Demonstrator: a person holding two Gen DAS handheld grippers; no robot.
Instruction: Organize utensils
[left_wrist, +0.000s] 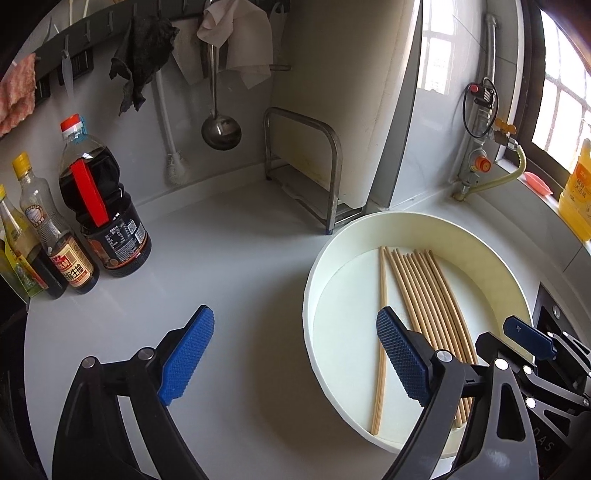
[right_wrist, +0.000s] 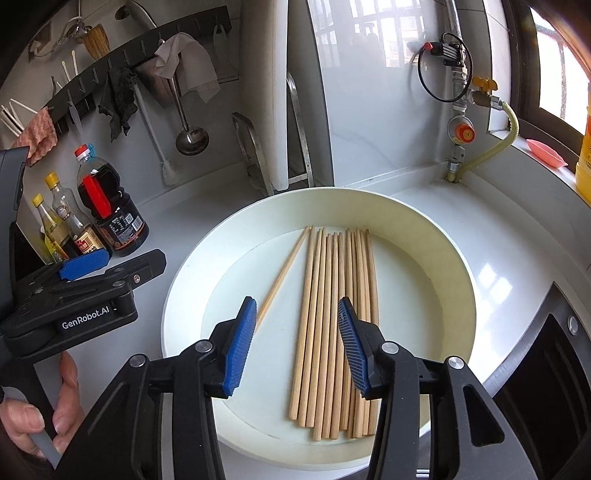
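In the left wrist view, my left gripper (left_wrist: 295, 354) is standing released over the counter (left_wrist: 229, 258); the chopsticks (left_wrist: 424, 306) are lying in the white basin (left_wrist: 369, 229) to the right.

In the right wrist view, my right gripper (right_wrist: 297, 345) is hanging half released above the chopsticks (right_wrist: 336, 332), grasping nothing. I judge one stray stick is needing gathering next.

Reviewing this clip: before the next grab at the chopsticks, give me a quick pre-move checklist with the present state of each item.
1. Left gripper empty and open: ok, nothing between its blue pads.
2. Right gripper empty: ok, jaws partly apart, hovering above the bundle without gripping it.
3. Chopsticks all inside the white basin: ok.
4. Bundle aligned: not ok, one stray chopstick lies angled off to the left of the rest.
5. Grippers apart from each other: ok; the left one sits beside the basin's left rim in the right wrist view.
6. Destination holder for the chopsticks: cannot tell, none is clearly identifiable.
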